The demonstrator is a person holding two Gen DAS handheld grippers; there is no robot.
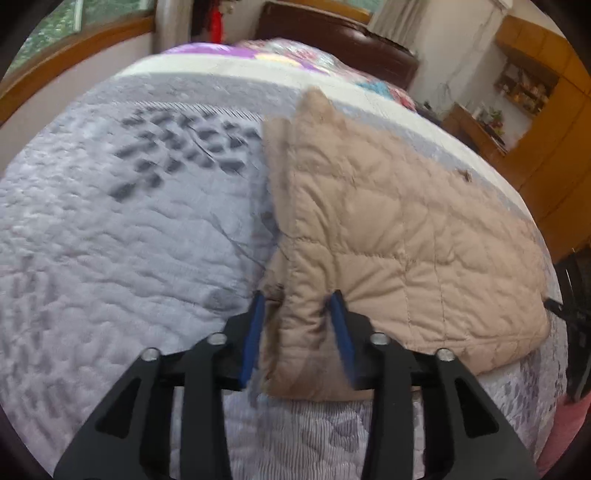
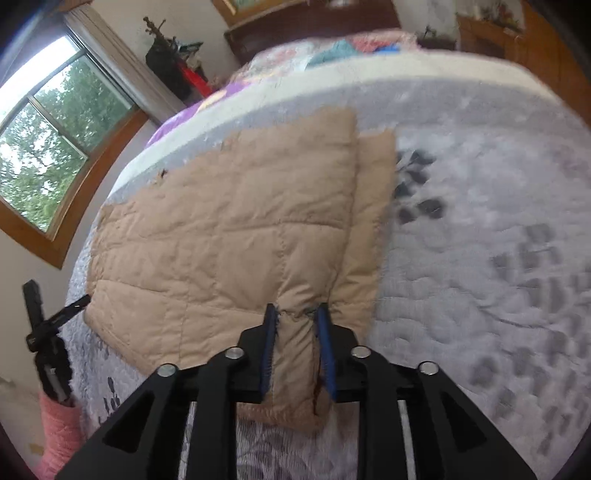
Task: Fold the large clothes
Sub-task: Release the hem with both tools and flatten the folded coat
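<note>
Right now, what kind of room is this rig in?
A home bedroom, most likely: a bed with a grey patterned bedspread and dark headboard, a wood-framed window, and both grippers holding a tan quilted jacket on it.

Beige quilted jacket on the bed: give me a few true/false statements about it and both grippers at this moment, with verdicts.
1. The left gripper is shut on an edge of the beige quilted jacket. True.
2. The right gripper hangs open above the jacket, touching nothing. False: its blue fingers pinch a bunched fold of the jacket.
3. The jacket lies on a grey-white patterned bedspread. True.
4. The jacket hangs from a hanger by the wood-framed window. False: it lies on the bed.
5. The jacket is dark blue denim. False: it is beige quilted fabric.
</note>
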